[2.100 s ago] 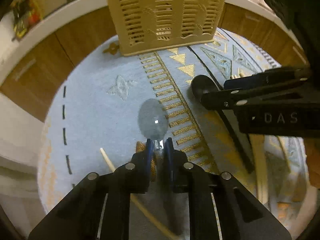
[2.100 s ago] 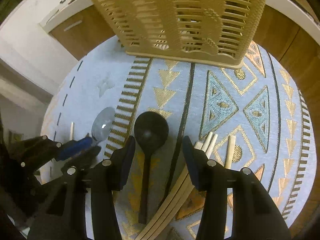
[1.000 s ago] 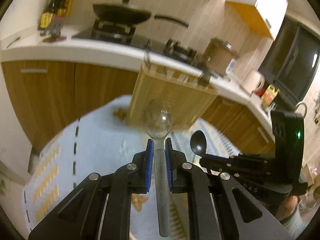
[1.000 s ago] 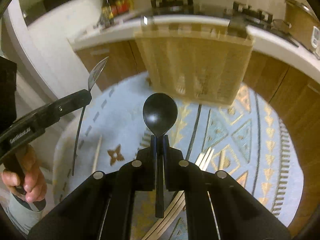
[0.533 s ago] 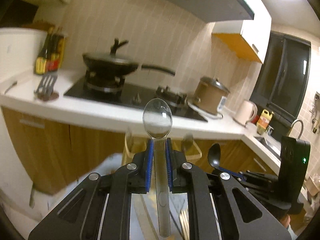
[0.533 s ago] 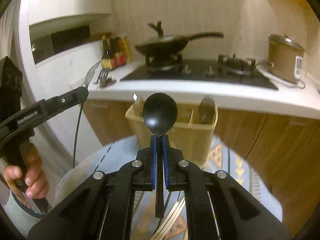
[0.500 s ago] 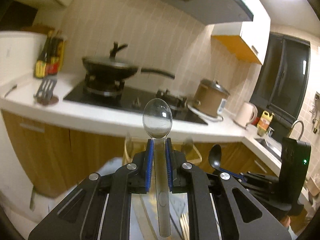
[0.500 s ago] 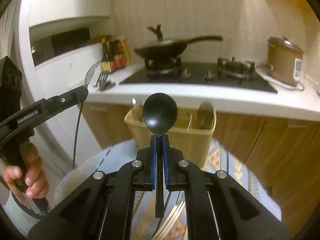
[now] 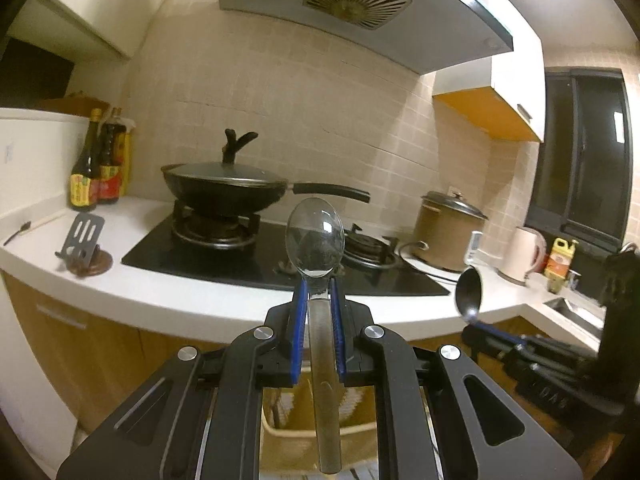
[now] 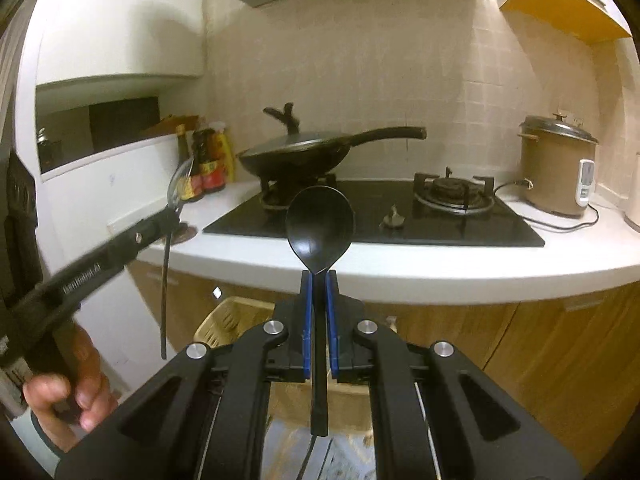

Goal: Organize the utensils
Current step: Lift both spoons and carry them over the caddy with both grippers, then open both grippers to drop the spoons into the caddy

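Both raised from rug to counter height since earlier. Left gripper (image 9: 318,292) clamped on clear spoon (image 9: 315,240), right gripper (image 10: 319,284) clamped on black spoon (image 10: 319,228), bowls up. Beige basket (image 10: 228,316) below, on floor.

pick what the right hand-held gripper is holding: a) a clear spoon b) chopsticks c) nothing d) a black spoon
d: in the right wrist view the right hand-held gripper has its blue pads shut on the neck of a black spoon, bowl up, while the clear spoon sits in the left hand-held gripper.
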Demonstrator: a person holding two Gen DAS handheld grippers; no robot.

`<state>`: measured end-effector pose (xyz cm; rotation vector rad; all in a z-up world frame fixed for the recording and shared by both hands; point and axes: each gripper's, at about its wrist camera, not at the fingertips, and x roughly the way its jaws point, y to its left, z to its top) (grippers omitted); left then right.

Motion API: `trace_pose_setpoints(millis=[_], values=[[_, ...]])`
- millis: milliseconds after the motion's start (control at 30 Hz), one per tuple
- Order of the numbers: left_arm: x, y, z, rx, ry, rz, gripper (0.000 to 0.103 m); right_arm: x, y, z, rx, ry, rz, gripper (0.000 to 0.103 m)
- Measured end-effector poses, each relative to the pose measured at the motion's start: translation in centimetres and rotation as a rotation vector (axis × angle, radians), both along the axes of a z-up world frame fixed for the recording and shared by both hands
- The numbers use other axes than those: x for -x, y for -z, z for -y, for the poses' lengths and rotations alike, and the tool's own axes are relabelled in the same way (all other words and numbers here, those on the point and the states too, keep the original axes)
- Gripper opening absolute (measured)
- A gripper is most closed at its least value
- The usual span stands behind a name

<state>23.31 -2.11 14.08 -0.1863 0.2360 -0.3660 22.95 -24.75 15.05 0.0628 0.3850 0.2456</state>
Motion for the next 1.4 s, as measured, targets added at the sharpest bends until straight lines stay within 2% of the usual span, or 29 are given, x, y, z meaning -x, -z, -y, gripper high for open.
trace_pose_setpoints(millis=[133, 333, 433, 667, 1000, 1167, 1200, 1300, 1333, 1400], values=[[-1.6, 0.7, 0.6, -0.018, -0.03, 0.035, 0.01, -1.9, 0.5, 0.5, -0.011, 0.016, 0.025, 0.005], [-3.0, 1.7, 1.1, -0.033, -0.075, 0.089, 0.01, -3.7, 1.7, 0.1, 0.026, 0.039, 0.078, 0.005], [-3.7, 2.1, 0.8, -0.001, -0.076, 0.107, 0.01, -4.2, 2.5, 0.1, 0.033, 0.043, 0.09, 0.005], [-5.1, 3.8, 0.3, 0.035, -0.088, 0.094, 0.01, -5.1, 5.0, 1.0, 0.017, 0.07, 0.083, 0.005], [-4.7, 5.6, 1.2, 0.0, -0.083, 0.087, 0.011, -4.3, 6.4, 0.3, 0.043, 0.036, 0.099, 0.005], [-4.1, 6.1, 1.2, -0.015, -0.068, 0.071, 0.012, -4.0, 6.8, 0.1, 0.049, 0.008, 0.067, 0.005], [-4.0, 6.2, 1.0, -0.014, -0.062, 0.064, 0.013, -3.8, 6.8, 0.1, 0.05, 0.004, 0.056, 0.005], [-3.3, 6.3, 0.5, -0.001, -0.047, 0.042, 0.03, -2.9, 6.8, 0.1, 0.052, -0.001, 0.042, 0.006], [-3.0, 6.2, 0.3, 0.004, -0.043, 0.038, 0.032, -2.7, 6.8, 0.2, 0.053, -0.002, 0.035, 0.006], [-2.4, 6.1, -0.2, 0.008, -0.038, 0.03, 0.032, -1.9, 6.7, 0.2, 0.054, -0.007, 0.02, 0.014]])
